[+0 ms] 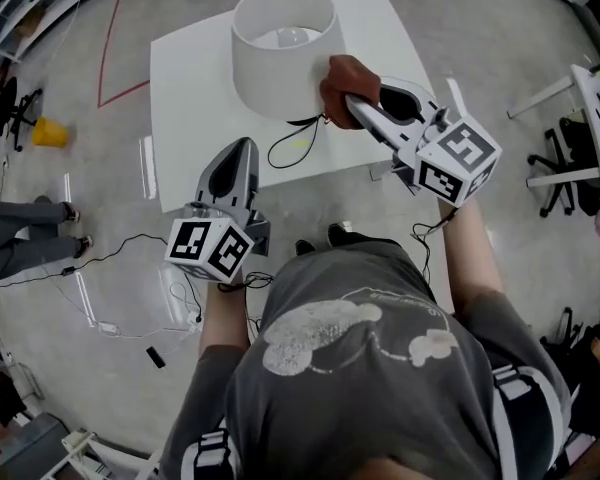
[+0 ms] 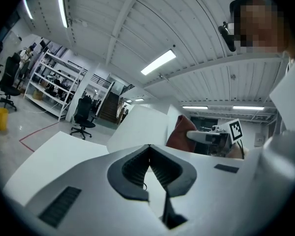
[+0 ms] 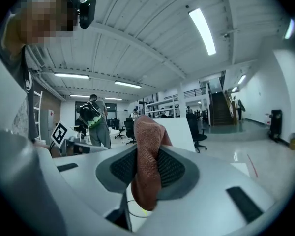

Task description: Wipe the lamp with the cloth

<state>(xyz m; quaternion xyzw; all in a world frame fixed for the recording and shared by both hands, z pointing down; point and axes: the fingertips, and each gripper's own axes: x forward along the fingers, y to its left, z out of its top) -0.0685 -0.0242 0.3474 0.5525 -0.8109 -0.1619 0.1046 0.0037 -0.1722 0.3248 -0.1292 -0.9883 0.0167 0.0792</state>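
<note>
A lamp with a white drum shade (image 1: pixel 280 53) stands on the white table (image 1: pixel 190 78); its bulb shows inside. My right gripper (image 1: pixel 350 98) is shut on a brown cloth (image 1: pixel 342 80), which presses against the shade's right side. In the right gripper view the cloth (image 3: pixel 148 171) hangs bunched between the pads, with the shade (image 3: pixel 177 132) just behind it. My left gripper (image 1: pixel 244 146) hovers over the table's front edge, shut and empty, pointing at the lamp. From the left gripper view the shade (image 2: pixel 142 127), the cloth (image 2: pixel 179 132) and the left gripper (image 2: pixel 148 147) itself are visible.
The lamp's black cable (image 1: pixel 290 146) loops on the table in front of the shade. A yellow object (image 1: pixel 48 131) and a seated person's legs (image 1: pixel 20 233) are on the floor at left. Office chairs (image 1: pixel 570 168) and a white frame (image 1: pixel 592 93) stand at right.
</note>
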